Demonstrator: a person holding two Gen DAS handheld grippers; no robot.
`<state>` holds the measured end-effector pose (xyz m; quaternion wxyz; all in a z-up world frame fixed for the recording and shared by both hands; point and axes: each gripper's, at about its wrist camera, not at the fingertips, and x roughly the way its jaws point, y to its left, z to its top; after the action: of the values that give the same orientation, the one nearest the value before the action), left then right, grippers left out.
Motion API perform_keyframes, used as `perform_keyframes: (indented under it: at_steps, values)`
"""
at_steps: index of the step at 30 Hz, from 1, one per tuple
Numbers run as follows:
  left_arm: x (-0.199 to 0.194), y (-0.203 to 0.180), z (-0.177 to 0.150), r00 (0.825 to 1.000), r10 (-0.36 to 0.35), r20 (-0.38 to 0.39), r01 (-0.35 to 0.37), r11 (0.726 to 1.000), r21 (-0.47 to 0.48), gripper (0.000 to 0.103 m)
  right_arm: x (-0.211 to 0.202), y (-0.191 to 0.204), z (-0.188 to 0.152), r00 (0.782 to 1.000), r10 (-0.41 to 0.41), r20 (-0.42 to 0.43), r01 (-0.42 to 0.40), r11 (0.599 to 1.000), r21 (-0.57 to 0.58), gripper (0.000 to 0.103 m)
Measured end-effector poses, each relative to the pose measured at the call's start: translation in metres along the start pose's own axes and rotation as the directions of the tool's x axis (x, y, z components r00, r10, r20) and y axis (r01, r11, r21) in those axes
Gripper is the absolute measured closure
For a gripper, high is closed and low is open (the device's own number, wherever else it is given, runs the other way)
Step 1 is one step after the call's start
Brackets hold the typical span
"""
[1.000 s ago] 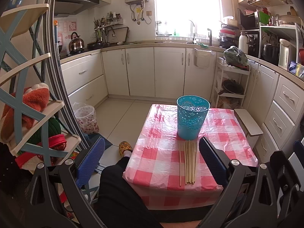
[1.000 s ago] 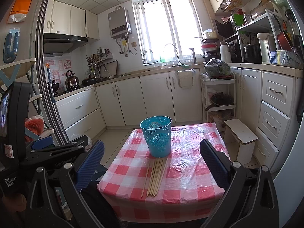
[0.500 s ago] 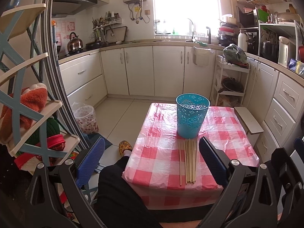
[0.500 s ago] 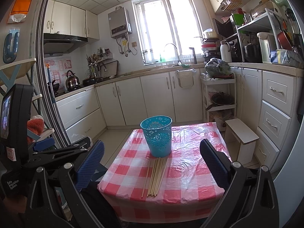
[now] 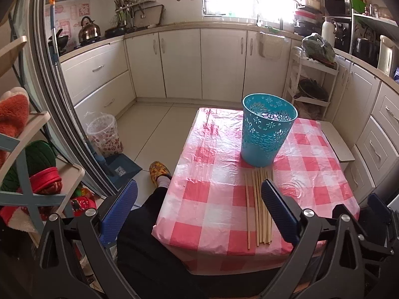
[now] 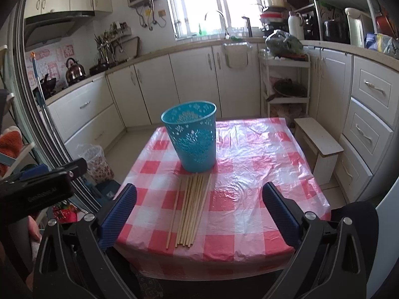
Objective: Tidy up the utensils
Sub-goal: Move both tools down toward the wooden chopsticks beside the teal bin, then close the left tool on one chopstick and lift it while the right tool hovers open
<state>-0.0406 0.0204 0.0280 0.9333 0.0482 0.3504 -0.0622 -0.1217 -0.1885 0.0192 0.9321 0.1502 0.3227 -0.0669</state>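
Observation:
Several wooden chopsticks (image 5: 258, 209) (image 6: 190, 205) lie side by side on a red-and-white checked tablecloth (image 5: 212, 186) (image 6: 249, 174), pointing at a teal perforated plastic bin (image 5: 266, 129) (image 6: 193, 134) that stands upright behind them. My left gripper (image 5: 199, 211) is open, above the table's near left corner, its right finger (image 5: 278, 209) over the chopsticks' right side. Over the near edge of the table my right gripper (image 6: 198, 211) hangs open, with the chopsticks seen between its fingers. Nothing is held.
White kitchen cabinets (image 5: 179, 57) ring the room. A white step stool (image 6: 319, 144) stands right of the table. Left of it sit a lined waste basket (image 5: 104, 132) and a shelf rack with cloth items (image 5: 30, 169). The person's dark-clad leg (image 5: 149, 249) and slipper (image 5: 158, 170) are at the table's left.
Both grippers have moved forward and tilted down toward the table, so the bin and chopsticks look closer. Both stay open.

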Motion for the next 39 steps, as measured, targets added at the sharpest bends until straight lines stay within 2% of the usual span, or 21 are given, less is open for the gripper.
perform_keyframes:
  at_steps: [1,3,4,5,6,8,11,17,25,32,35,39]
  values:
    - [0.010,0.000,0.001,1.000,-0.004,-0.017,0.004,1.000,-0.001,0.008,0.013,-0.004,0.000,1.000,0.005,-0.004,-0.005,1.000,-0.002,0.006]
    - [0.026,0.000,0.001,0.999,-0.004,-0.047,0.004,1.000,-0.003,0.008,0.041,-0.010,0.000,0.998,0.004,-0.068,-0.004,1.000,0.008,0.007]
    - [0.035,0.000,0.001,0.998,-0.003,-0.063,0.003,1.000,-0.003,0.008,0.055,-0.015,-0.001,0.995,0.005,-0.101,-0.003,1.000,0.018,0.011]
    - [0.043,0.000,0.000,0.997,-0.002,-0.077,0.002,1.000,-0.001,0.008,0.071,-0.018,-0.002,0.990,0.005,-0.141,-0.001,1.000,0.029,0.024]
    - [0.052,-0.001,0.000,0.995,-0.002,-0.095,0.001,1.000,-0.001,0.008,0.088,-0.023,-0.004,0.982,0.011,-0.186,-0.003,0.999,0.041,0.032]
    - [0.066,0.000,-0.003,0.992,0.000,-0.123,0.000,1.000,0.000,0.008,0.116,-0.028,-0.008,0.968,0.031,-0.250,-0.014,0.998,0.068,0.054]
    - [0.088,-0.001,-0.006,0.987,0.002,-0.162,-0.001,1.000,0.005,0.008,0.145,-0.030,-0.011,0.956,0.020,-0.292,-0.005,0.999,0.051,0.066]
    - [0.123,-0.009,-0.013,0.974,-0.023,-0.227,0.027,0.999,0.017,0.008,0.185,-0.031,-0.007,0.943,-0.014,-0.331,0.019,1.000,0.011,0.083]
    - [0.158,-0.026,-0.012,0.959,-0.051,-0.279,0.059,0.998,0.022,0.008,0.217,-0.032,-0.001,0.939,-0.071,-0.336,0.045,0.995,-0.085,0.095]
    - [0.204,-0.058,-0.012,0.941,-0.071,-0.330,0.092,0.995,0.048,0.009,0.214,-0.042,0.004,0.924,-0.043,-0.380,-0.050,0.972,-0.230,0.096]
    - [0.227,-0.073,-0.015,0.936,-0.052,-0.349,0.081,0.994,0.069,0.016,0.208,-0.059,0.005,0.918,0.001,-0.396,-0.089,0.975,-0.205,0.097]
    - [0.248,-0.088,-0.019,0.929,-0.019,-0.370,0.056,0.994,0.090,0.023,0.203,-0.077,0.005,0.921,0.047,-0.387,-0.113,0.982,-0.149,0.097]
